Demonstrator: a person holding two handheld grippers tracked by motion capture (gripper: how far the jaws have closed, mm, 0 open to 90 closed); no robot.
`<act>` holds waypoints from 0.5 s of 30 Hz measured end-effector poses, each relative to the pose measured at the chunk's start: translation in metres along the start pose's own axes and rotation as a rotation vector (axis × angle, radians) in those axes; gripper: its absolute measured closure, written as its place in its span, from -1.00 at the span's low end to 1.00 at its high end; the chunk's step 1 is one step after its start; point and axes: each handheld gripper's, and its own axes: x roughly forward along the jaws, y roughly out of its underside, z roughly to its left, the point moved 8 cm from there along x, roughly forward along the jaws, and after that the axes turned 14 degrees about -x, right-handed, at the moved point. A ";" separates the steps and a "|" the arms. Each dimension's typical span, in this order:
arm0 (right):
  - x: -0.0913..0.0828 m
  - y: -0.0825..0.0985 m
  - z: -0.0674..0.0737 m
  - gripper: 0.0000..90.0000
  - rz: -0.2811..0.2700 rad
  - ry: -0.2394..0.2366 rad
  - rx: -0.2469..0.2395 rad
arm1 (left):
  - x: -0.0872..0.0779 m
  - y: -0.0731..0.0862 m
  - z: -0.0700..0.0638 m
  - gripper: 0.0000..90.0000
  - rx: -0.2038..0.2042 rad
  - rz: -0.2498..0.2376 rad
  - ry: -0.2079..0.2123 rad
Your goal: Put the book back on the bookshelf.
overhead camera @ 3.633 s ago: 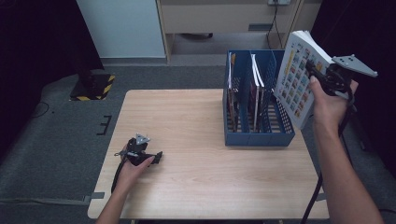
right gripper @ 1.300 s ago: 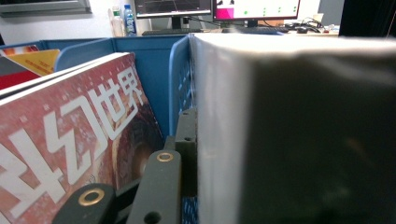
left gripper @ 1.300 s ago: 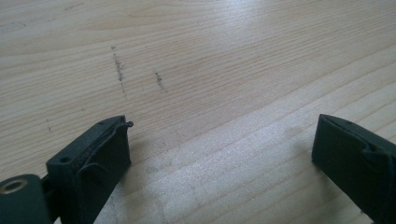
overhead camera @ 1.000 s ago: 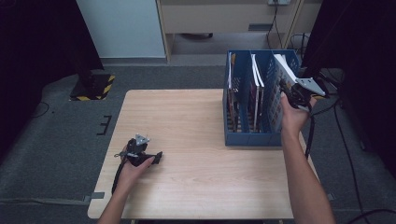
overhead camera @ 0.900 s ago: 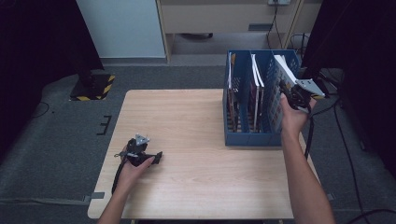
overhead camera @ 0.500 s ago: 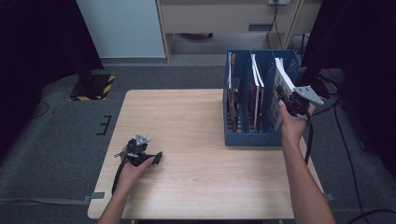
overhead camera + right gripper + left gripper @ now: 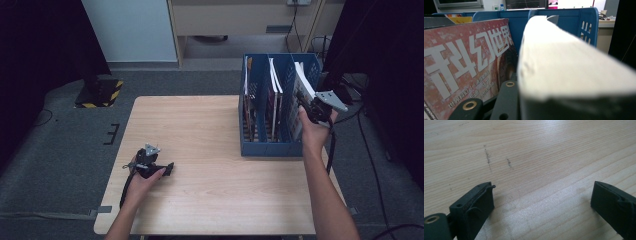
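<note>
The step in hand is filing a book point(image 7: 302, 95) into the blue rack point(image 7: 272, 146) that stands at the right rear of the desk point(image 7: 210, 195). In the high view the right gripper point(image 7: 306, 106) holds the book at the rack's right-hand slot, tilted, with its lower part already down between the dividers and its top leaning out above the rack's rim. The right gripper view looks along the book's pale page edge point(image 7: 564, 62), which fills the space where the jaws rise, so the jaws are closed on the book; one black jaw shows to the left of it. Just beside it in the next slot stands a red magazine point(image 7: 461, 67) with white lettering. The rack's back wall rises behind both.

The left gripper point(image 7: 150, 165) rests on the desk, well apart from the rack, near the front left. Its jaws stand wide with nothing between them, only bare wood grain below.

My reading is that the book is nearly home but not yet seated. The next move calls for lowering it straight down until its bottom edge meets the rack's floor, bringing it upright so that it clears the divider, and only then parting the jaws. Letting go too soon could leave it leaning out over the rim. The left hand has no part in this step.
</note>
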 end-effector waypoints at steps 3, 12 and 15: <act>0.000 -0.002 0.000 0.59 0.002 -0.005 0.004 | 0.000 0.000 0.000 -0.92 0.001 0.001 0.000; 0.001 -0.003 -0.005 0.64 0.030 0.043 -0.027 | 0.000 0.000 0.000 -0.92 0.001 0.004 0.002; 0.003 -0.004 -0.009 0.64 0.033 0.060 -0.030 | 0.000 0.000 0.000 -0.92 0.001 0.003 0.002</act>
